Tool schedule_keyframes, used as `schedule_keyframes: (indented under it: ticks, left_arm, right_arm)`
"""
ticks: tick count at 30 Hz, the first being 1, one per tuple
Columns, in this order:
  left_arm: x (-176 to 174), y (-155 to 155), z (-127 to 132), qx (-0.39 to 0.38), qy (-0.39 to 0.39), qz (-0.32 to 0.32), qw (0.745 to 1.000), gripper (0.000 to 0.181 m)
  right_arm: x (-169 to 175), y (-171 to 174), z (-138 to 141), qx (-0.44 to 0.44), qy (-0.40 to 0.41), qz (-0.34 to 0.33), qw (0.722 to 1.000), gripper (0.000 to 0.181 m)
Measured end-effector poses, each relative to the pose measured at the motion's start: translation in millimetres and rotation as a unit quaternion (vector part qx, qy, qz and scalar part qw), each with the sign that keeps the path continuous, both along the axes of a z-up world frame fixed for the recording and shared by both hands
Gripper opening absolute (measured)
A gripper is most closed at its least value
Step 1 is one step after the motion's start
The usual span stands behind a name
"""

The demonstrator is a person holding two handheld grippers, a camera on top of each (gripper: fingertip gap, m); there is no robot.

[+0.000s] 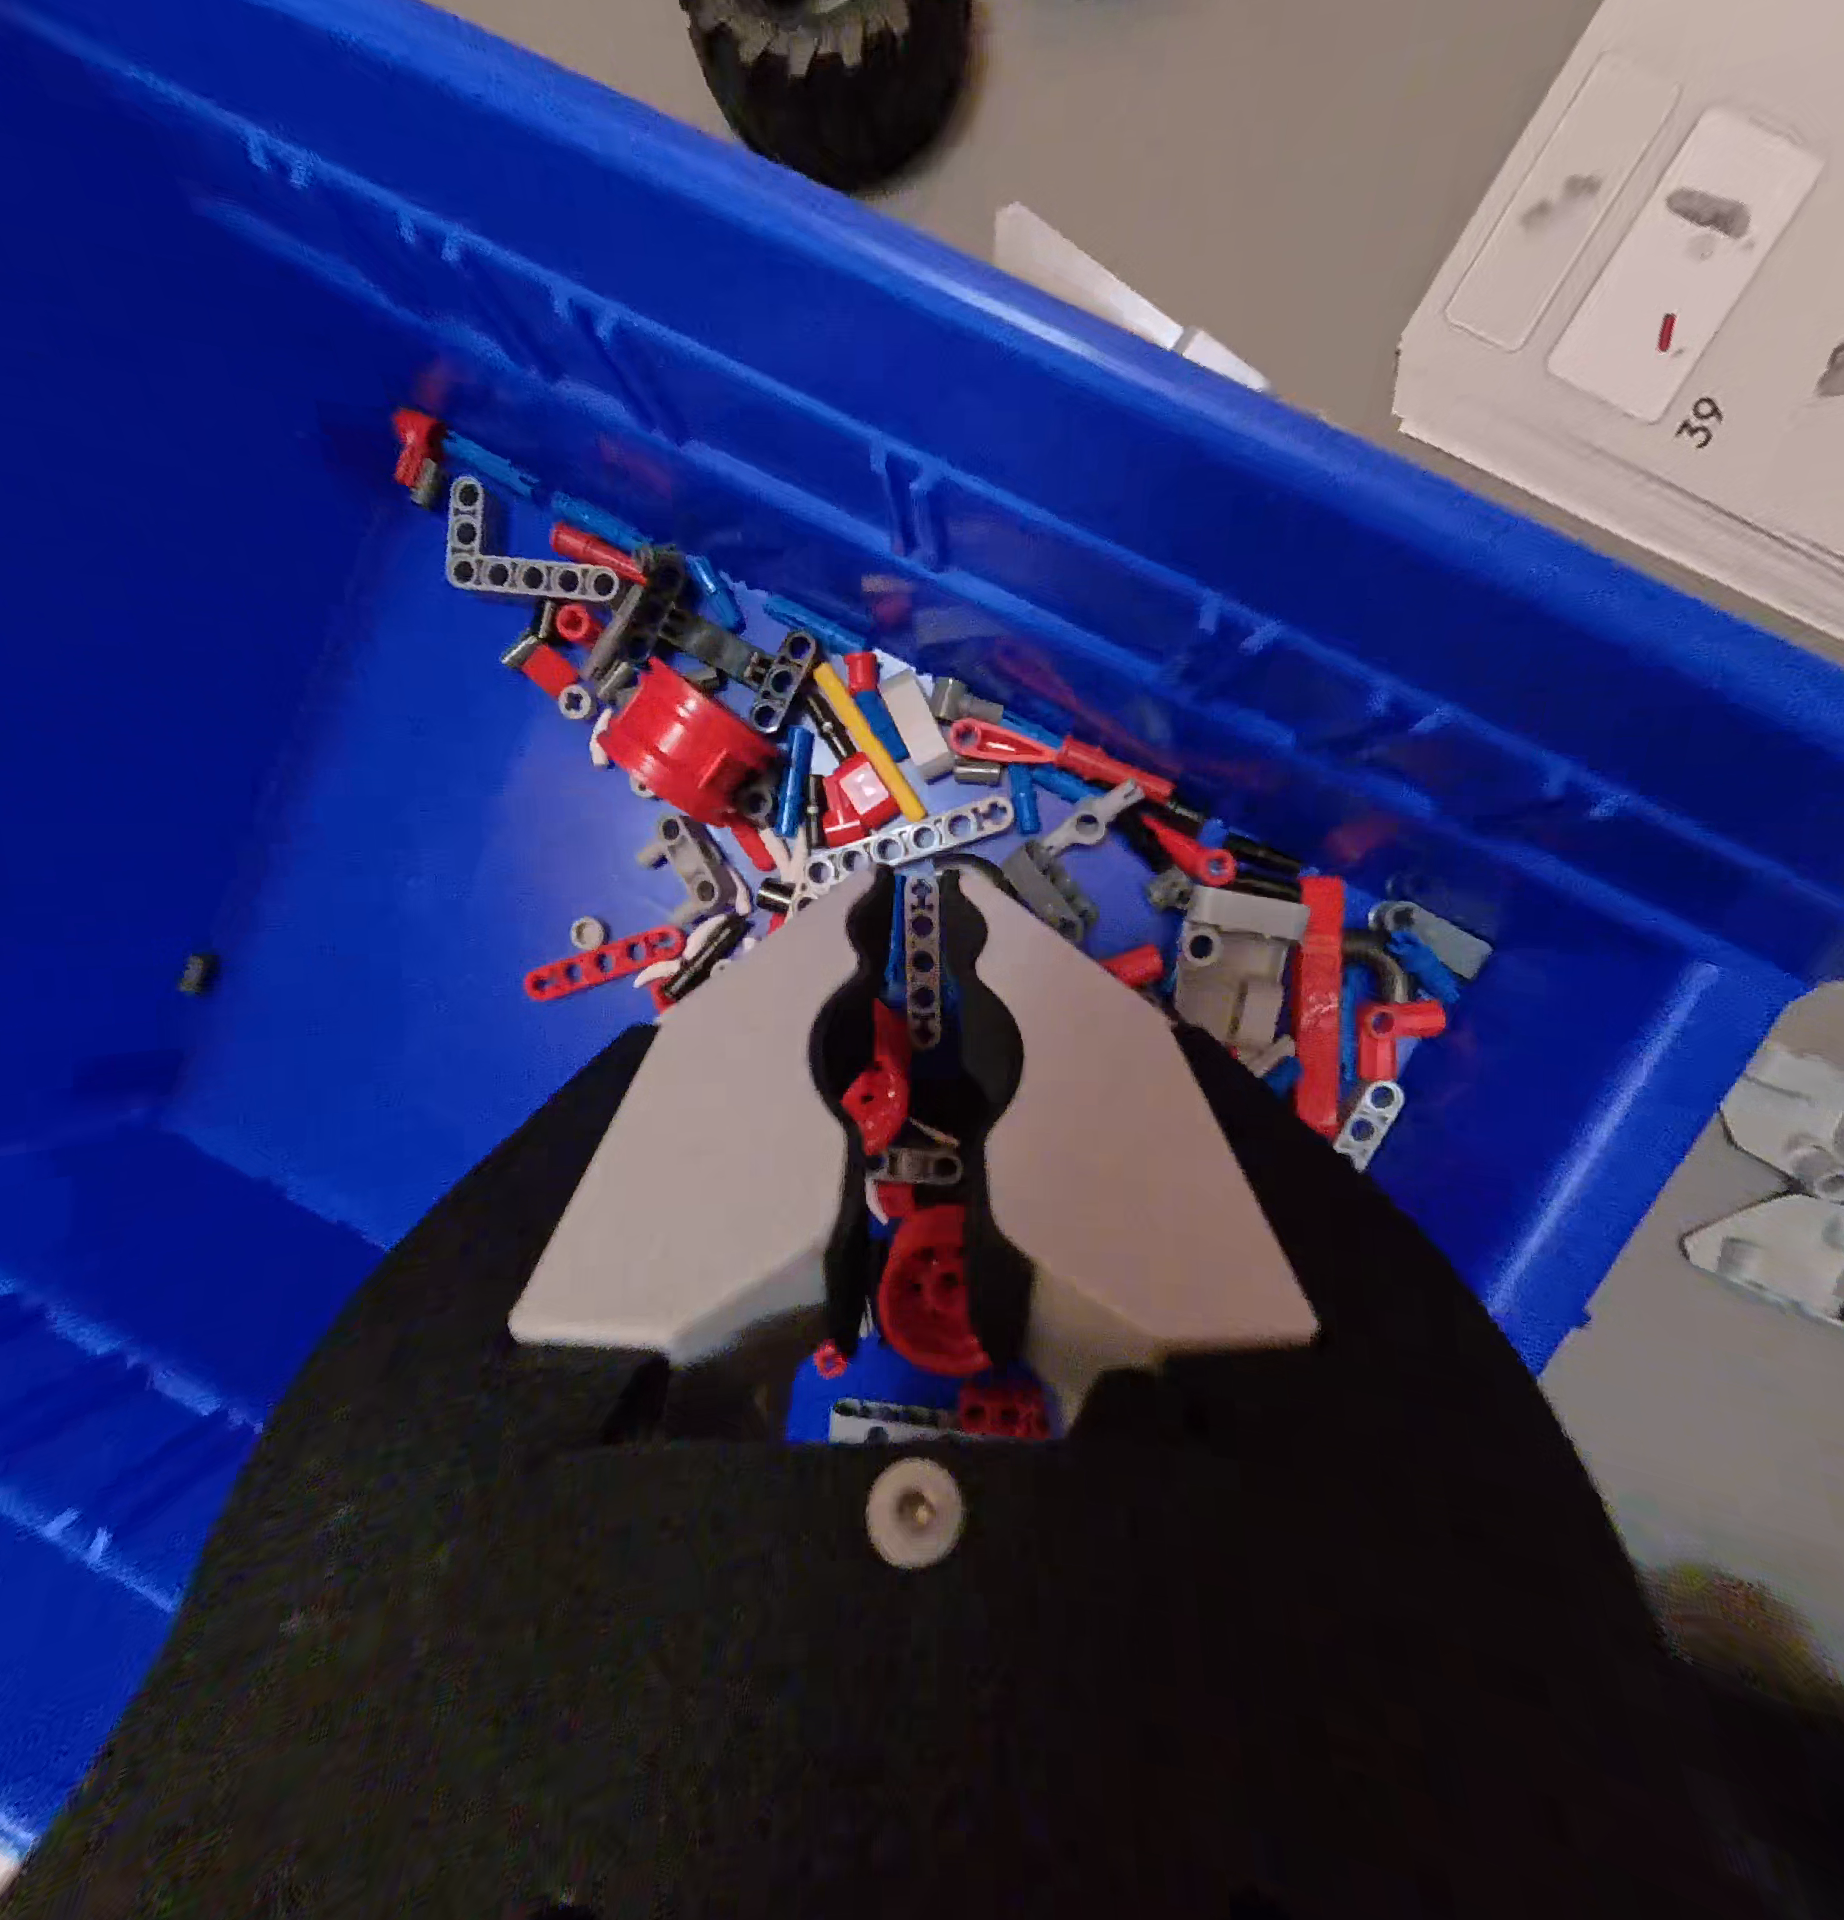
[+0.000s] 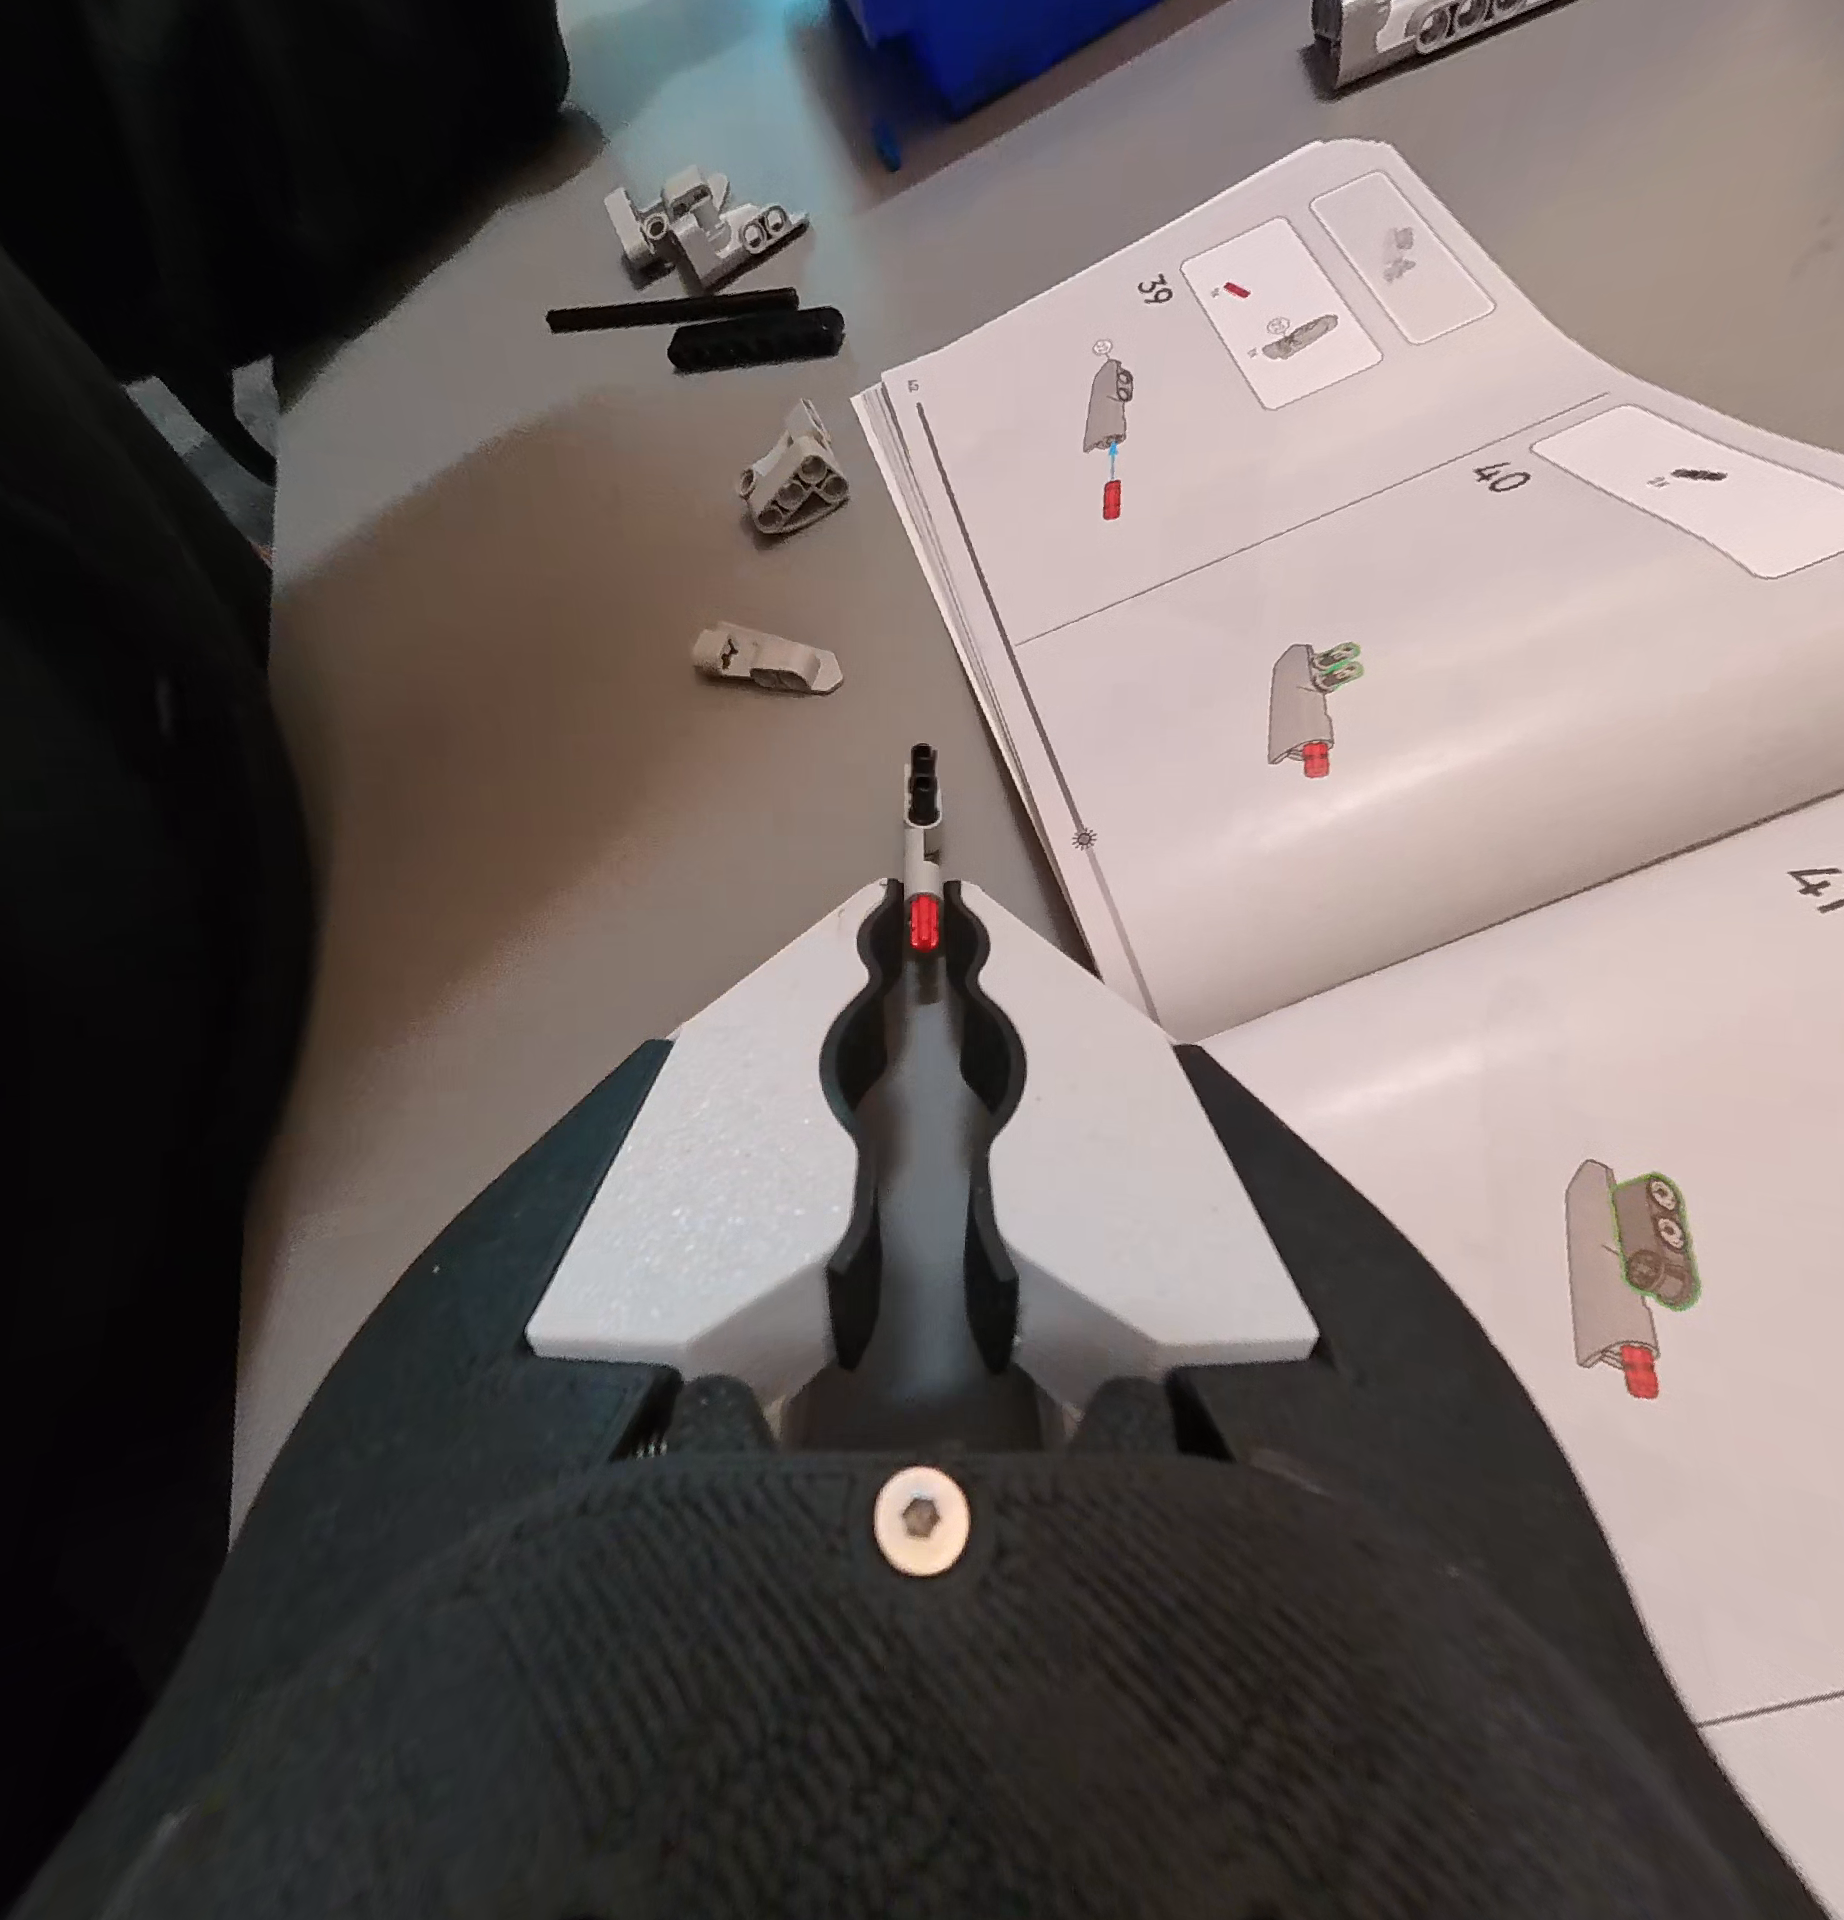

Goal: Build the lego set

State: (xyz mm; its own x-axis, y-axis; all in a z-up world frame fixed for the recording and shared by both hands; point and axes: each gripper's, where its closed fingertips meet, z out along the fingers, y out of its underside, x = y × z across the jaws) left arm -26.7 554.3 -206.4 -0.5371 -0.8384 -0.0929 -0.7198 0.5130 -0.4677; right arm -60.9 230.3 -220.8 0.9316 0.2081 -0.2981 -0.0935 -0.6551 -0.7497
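Right gripper (image 2: 923,894) fingers pinch grey panel piece (image 2: 920,831), long axis pointing away; left gripper (image 1: 913,883) nearly closed (empty) over bin (image 1: 274,831).

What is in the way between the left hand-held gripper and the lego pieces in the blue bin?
Nothing visible. The left hand-held gripper hangs inside the blue bin, its tips right at the lego pieces, with its jaws nearly closed.

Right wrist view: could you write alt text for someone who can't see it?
A hand-held gripper is shut on a small grey assembly with a red pin, held over a grey table. An open instruction booklet lies to the right; loose grey pieces and black beams lie beyond.
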Motion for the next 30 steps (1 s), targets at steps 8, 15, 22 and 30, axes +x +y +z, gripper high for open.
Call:
schedule_keyframes:
  ticks: [8, 15, 22, 30]
  left_arm:
    - [-15.6, -18.9, -16.3, -0.018, 0.046, -0.068, 0.996, 0.016]
    - [-19.3, -17.5, -10.9, -0.007, 0.049, -0.063, 0.997, 0.01]
    - [-20.9, -23.4, -19.3, -0.02, 0.084, -0.037, 0.996, 0.013]
    - [-22.6, -18.7, -17.5, -0.022, 0.099, 0.014, 0.995, 0.017]
  right_arm:
    - [-0.2, -0.1, -1.9, -0.006, 0.001, 0.001, 1.0, 0.006]
    - [-1.0, -0.2, -4.1, -0.013, -0.005, 0.003, 1.0, 0.005]
    - [-1.0, -0.3, -4.4, -0.013, -0.008, 0.003, 1.0, 0.005]
    - [-0.9, -0.2, -4.6, -0.012, -0.012, 0.003, 1.0, 0.005]
